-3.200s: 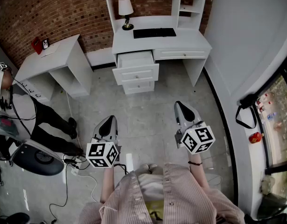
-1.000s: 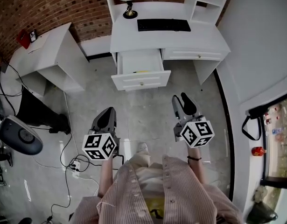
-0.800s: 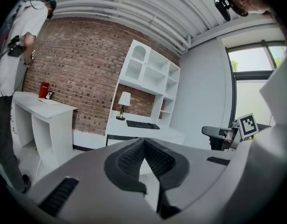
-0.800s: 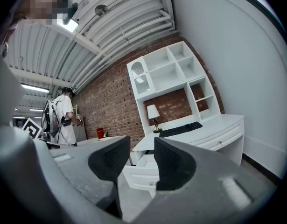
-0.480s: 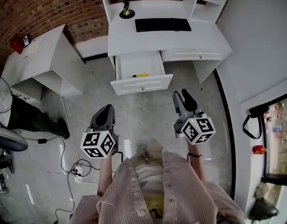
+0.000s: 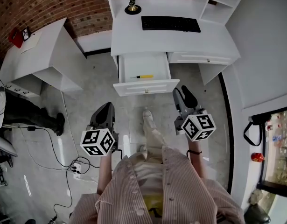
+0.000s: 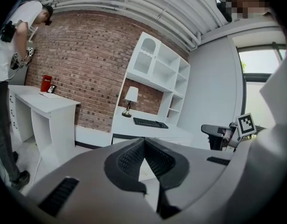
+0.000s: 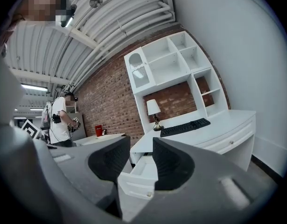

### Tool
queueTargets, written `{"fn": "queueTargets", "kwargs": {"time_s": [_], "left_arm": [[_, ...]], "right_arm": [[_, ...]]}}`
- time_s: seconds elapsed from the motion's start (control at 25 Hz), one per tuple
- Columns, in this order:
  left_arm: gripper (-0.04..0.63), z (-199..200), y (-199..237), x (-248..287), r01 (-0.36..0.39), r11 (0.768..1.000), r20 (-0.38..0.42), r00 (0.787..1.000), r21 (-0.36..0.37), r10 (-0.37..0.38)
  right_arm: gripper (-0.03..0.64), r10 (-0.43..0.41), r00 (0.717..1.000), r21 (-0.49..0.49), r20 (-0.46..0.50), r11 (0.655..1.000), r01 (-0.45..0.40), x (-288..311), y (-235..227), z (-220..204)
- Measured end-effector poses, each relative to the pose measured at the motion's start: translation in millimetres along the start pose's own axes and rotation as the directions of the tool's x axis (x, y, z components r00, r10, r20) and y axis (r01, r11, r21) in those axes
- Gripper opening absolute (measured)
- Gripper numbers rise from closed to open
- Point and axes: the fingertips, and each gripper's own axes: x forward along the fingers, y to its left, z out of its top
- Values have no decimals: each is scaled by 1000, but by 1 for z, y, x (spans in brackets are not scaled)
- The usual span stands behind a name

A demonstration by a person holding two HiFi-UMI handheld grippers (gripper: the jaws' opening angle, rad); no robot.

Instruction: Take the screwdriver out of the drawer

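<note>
A yellow-handled screwdriver (image 6: 143,77) lies inside the open top drawer (image 6: 146,87) of the white desk (image 6: 176,41). Both grippers hang over the floor, short of the drawer. My left gripper (image 6: 106,109) is below and left of it, its jaws shut with nothing held, as the left gripper view (image 7: 143,149) shows. My right gripper (image 6: 183,95) is just right of the drawer's front, jaws open and empty. In the right gripper view, the open drawer (image 8: 139,173) shows through the gap of the right gripper (image 8: 141,148); the screwdriver is hidden there.
A black keyboard (image 6: 170,24) and a lamp (image 6: 132,0) are on the desk. A second white desk (image 6: 38,55) stands left, with a person (image 6: 15,110) beside it. Cables and a power strip (image 6: 74,166) lie on the floor at left. My shoe (image 6: 147,115) is ahead of me.
I have walked closer to the desk: the open drawer is nearer and the screwdriver shows plainly. One foot has stepped forward. Both grippers keep their pose.
</note>
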Motion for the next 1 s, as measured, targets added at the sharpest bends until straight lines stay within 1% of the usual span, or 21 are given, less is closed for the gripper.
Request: {"fn": "queueTargets", "kwargs": {"time_s": [0.24,0.4,0.68,0.8,1.0], "left_arm": [[0,14,20,47,-22,1000,-8,1000,-9,22],[1,19,36,86,-45,999,-50,998,-3,45],[0,20,52,148,-66,997,-118,991,-46,60],[0,17,58,174,-76,995,-148,987,-65,66],[2,12,73,209,-99,991,-190,978,-91,81]], "right_arm": [[143,38,998,-9,-50,999,-39,58,-18,0],[143,54,993,-22,-108,998,-56,101,-38,-5],[143,89,974,-43,-209,994,-100,166,-66,-17],[143,119,955,-61,-271,988,-140,190,-76,-28],[143,182,907,-58,-379,974,-220,226,-87,-53]]}}
